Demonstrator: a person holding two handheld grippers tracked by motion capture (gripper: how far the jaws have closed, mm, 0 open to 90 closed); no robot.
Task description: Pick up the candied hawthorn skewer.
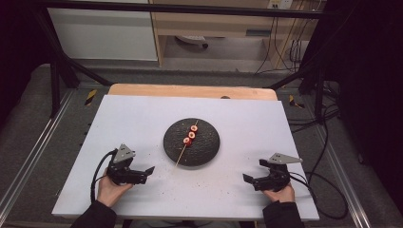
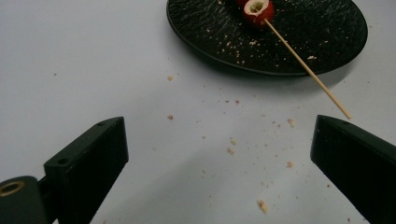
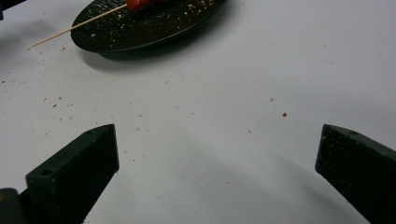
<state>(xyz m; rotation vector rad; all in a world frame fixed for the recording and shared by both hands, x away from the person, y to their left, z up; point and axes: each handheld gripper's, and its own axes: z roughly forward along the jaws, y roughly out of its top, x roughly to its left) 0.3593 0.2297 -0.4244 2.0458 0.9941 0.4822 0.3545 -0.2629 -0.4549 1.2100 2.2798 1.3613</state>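
Resting low near the front edge of the white worktop (image 1: pixel 142 123), both claws sit empty, each held in one of the person's hands. Left claw (image 1: pixel 144 173) at the near-left, right claw (image 1: pixel 250 181) at the near-right, tips turned inward toward the middle. Jaws spread wide on both; each gripper view shows bare worktop between its own two black jaws, nothing gripped.

The likely object: a thin wooden skewer (image 1: pixel 183 153) threaded with three red fruit slices (image 1: pixel 191 135), pale at the centre. It lies slantwise across a black textured plate (image 1: pixel 209 147) at mid-worktop, between the two claws and farther out than either. The fruit sits on the far half of the stick; the bare near end runs past the plate's rim and hangs over the worktop, pointing toward the left claw. Crumbs are scattered over plate and worktop.

Handling, by my reckoning: the skewer is very light, stiff but easy to snap, thin enough to roll or slip in a pinch. The fruit looks soft and would probably crush or slide along the stick if squeezed. Best hold seems the bare overhanging end, clear of the plate. The plate looks rigid and low-rimmed.

Forearms in dark sleeves enter from the near edge, hands behind the grippers, cables trailing back.
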